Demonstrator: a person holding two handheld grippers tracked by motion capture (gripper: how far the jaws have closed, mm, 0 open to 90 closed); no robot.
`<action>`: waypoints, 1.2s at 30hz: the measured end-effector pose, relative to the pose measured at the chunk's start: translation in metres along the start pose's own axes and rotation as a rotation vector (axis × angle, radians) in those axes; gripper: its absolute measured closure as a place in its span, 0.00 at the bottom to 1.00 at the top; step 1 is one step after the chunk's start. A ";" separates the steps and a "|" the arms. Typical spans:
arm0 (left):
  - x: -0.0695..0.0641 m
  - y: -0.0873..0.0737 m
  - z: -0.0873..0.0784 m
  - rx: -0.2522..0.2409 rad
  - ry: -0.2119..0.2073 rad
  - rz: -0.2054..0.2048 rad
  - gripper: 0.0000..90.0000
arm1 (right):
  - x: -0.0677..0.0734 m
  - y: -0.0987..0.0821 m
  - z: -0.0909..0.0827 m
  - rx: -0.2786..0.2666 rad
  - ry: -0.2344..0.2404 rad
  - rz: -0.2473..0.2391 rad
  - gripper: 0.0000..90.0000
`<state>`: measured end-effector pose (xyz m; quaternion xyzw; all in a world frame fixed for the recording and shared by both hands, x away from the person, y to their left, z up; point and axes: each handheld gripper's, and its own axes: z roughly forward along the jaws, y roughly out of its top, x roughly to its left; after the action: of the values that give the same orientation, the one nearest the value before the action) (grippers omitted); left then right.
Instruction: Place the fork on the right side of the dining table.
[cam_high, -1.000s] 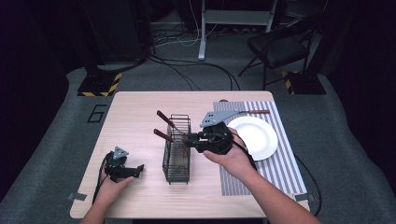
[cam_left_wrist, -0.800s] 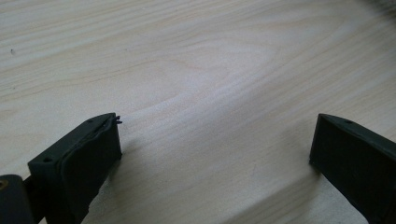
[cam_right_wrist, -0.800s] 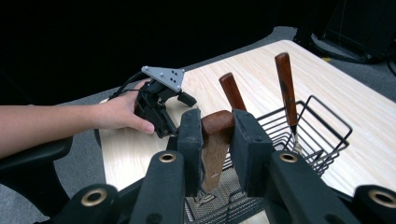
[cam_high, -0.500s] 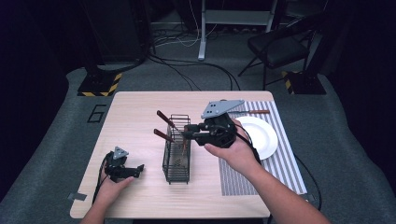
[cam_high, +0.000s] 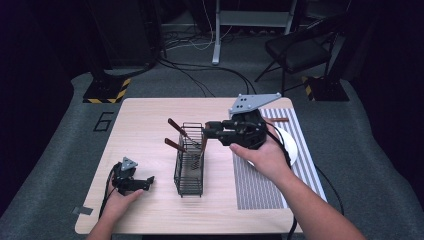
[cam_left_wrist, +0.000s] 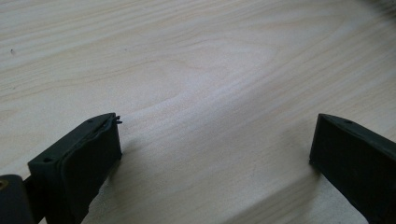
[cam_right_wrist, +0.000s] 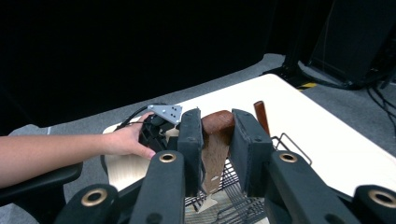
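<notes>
Right gripper (cam_right_wrist: 215, 140) clamped on brown wooden handle (cam_right_wrist: 217, 122), pinched dead centre between pads, hanging down into wire basket (cam_high: 190, 157) right below. Left gripper (cam_left_wrist: 215, 154) spread wide, parked on table (cam_left_wrist: 196, 60).

Brown wooden-handled utensil (cam_right_wrist: 215, 149), upright, its lower end inside the black wire caddy (cam_high: 190, 165)

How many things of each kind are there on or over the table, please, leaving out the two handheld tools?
Brown-handled utensils: 4, namely upper leaning utensil, lower leaning utensil, held utensil in the right tongs, and loose utensil on the mat
Wire basket: 1
White plate: 1
Striped mat: 1
Total: 7
</notes>
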<state>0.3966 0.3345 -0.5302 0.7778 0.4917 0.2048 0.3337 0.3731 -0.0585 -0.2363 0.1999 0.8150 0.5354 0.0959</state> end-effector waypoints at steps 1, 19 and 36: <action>0.000 0.000 0.000 0.000 0.000 0.000 0.02 | -0.001 0.001 -0.003 -0.005 -0.004 0.004 0.82; 0.000 0.000 0.000 0.000 0.000 0.000 0.02 | -0.022 -0.015 -0.057 -0.049 -0.104 0.039 0.82; 0.000 0.000 0.000 0.000 0.000 0.000 0.02 | -0.051 -0.070 -0.070 -0.049 -0.180 0.095 0.82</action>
<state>0.3966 0.3345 -0.5302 0.7779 0.4915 0.2047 0.3337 0.3772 -0.1630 -0.2745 0.2832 0.7793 0.5390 0.1480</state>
